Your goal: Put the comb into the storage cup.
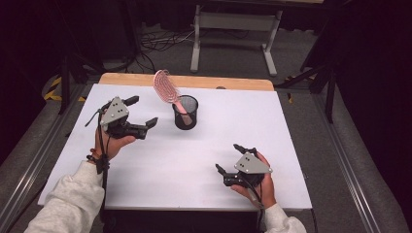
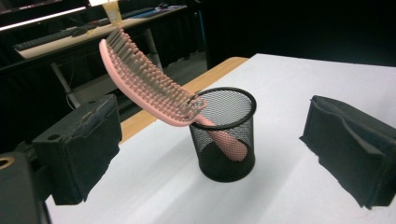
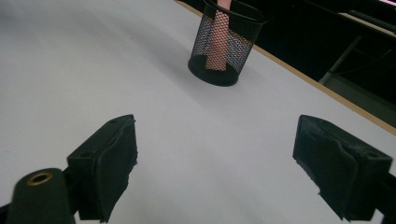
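pink ridged hairbrush [image 1: 167, 89] standing handle-down, tilted left, in round black wire-mesh cup [image 1: 186, 114] at far middle of smooth white surface [image 1: 291, 145]. left gripper [image 1: 143, 112] just left of cup, jaws spread; right gripper [image 1: 228, 158] near, jaws wide, nothing held.

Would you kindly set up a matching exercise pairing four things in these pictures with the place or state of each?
Things:
1. hairbrush
2. mesh cup
3. left tool
4. right tool

Places or states:
A. open, held above the table's near right part
B. stands upright on the white table
C. leans out over the rim, handle down inside
D. open, held just left of the cup

Pairs: 1-C, 2-B, 3-D, 4-A
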Tool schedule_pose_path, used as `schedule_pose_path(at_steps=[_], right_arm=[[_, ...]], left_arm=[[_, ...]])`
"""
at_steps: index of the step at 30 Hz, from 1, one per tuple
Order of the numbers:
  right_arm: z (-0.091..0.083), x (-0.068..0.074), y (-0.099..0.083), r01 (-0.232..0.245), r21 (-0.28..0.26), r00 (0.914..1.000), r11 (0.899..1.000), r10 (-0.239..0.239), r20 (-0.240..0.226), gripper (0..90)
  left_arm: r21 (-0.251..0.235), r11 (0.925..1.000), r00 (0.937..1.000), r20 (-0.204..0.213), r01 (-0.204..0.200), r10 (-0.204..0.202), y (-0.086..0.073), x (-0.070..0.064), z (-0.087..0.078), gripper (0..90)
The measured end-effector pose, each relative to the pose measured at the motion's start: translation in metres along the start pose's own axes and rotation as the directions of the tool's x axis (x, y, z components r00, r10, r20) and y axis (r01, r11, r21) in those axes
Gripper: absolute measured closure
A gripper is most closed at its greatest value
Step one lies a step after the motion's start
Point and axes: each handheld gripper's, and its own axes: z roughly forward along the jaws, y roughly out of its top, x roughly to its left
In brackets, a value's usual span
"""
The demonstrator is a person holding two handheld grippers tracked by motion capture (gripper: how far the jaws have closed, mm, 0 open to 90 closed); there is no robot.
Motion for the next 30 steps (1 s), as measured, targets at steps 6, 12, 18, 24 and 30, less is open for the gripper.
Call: schedule_pose_path(at_steps=[6, 12, 18, 24, 30], right_arm=[[0.000, 0.002, 0.001, 0.003, 0.000, 1.0000, 1.000, -0.003, -0.002, 14.4], [0.000, 0.004, 0.003, 0.016, 0.000, 0.9999, 1.000, -0.016, -0.002, 14.4], [0.000, 0.005, 0.004, 0.021, -0.003, 0.9998, 1.000, -0.021, -0.002, 14.4], [-0.001, 0.005, 0.004, 0.025, -0.003, 0.9997, 1.000, -0.025, -0.002, 14.3], [-0.002, 0.006, 0.005, 0.030, -0.007, 0.9996, 1.000, -0.030, 0.001, 14.2]], left_arm=[[-0.002, 0.9999, 0.9998, 0.013, -0.013, 0.013, -0.005, -0.006, -0.006, 4.9], [-0.002, 0.9992, 0.9989, 0.026, -0.040, 0.040, -0.008, -0.013, -0.012, 5.3], [0.002, 0.9977, 0.9967, 0.044, -0.068, 0.068, -0.011, -0.022, -0.018, 5.5], [0.010, 0.9950, 0.9931, 0.064, -0.099, 0.098, -0.015, -0.031, -0.024, 5.3], [0.004, 0.9937, 0.9908, 0.076, -0.112, 0.112, -0.021, -0.039, -0.032, 5.6]])
